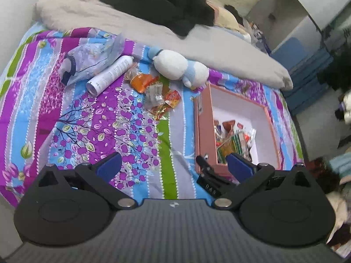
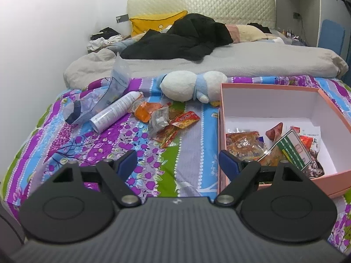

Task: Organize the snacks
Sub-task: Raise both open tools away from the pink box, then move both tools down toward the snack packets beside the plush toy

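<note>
Both grippers hang over the near edge of a bed covered by a floral sheet (image 2: 140,171) in purple, blue and green. The left gripper (image 1: 173,164) has its jaws spread wide with nothing between them; the right gripper (image 2: 177,161) is the same, jaws wide and empty.

A pink box (image 2: 269,87) with a white inside sits on the sheet toward the bed's right edge, open at the top. Several snack packets (image 2: 248,144) lie piled in its near corner, among them a clear pack with a green stripe (image 2: 294,146).

More loose snacks (image 2: 173,122) lie in a small heap on the sheet near the middle of the bed, left of the box and apart from it: an orange packet (image 2: 143,111), a clear wrapper and red-and-yellow sachets. Just left of the heap lies a white spray can (image 2: 116,109) on its side, beside a crumpled clear plastic bag (image 2: 103,96). A white and blue plush toy (image 2: 190,86) lies behind the heap, against the folded grey quilt (image 2: 263,61).
</note>
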The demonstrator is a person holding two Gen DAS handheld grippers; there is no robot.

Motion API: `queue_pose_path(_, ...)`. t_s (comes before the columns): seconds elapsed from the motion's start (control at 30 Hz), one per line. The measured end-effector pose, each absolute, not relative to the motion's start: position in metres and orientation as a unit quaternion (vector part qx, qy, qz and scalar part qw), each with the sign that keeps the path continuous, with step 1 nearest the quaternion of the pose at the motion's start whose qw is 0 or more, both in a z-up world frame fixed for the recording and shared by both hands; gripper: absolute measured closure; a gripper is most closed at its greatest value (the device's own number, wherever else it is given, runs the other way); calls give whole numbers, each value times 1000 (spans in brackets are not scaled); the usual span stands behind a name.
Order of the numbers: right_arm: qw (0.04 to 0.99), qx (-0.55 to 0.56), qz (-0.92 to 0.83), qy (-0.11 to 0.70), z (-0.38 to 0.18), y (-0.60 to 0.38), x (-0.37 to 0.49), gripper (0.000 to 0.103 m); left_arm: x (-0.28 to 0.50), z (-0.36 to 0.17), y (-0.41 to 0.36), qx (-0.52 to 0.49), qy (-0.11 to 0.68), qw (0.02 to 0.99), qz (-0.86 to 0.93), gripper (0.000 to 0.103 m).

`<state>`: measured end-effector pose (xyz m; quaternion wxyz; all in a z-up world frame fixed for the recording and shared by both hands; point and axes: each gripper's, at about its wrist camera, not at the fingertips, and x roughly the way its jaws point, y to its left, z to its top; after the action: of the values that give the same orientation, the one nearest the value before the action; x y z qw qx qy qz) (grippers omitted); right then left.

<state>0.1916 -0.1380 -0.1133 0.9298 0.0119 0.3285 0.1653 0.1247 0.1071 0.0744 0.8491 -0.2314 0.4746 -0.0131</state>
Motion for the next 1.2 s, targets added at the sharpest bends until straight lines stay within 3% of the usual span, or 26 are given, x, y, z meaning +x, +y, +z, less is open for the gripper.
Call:
queue_pose_path(0.3, 922, -3, 180, 344, -120, -129, 204, 20, 129, 51, 127, -292, 444, 847, 4, 0)
queue_pose_path(0.57, 918, -36, 193, 345, -123, -122, 215, 20, 138, -5, 120, -304, 486, 819, 8, 0)
queue_pose_path(1.2, 904, -28, 204, 375, -153, -103, 223, 20, 138, -19, 145, -341, 491, 801, 28, 0)
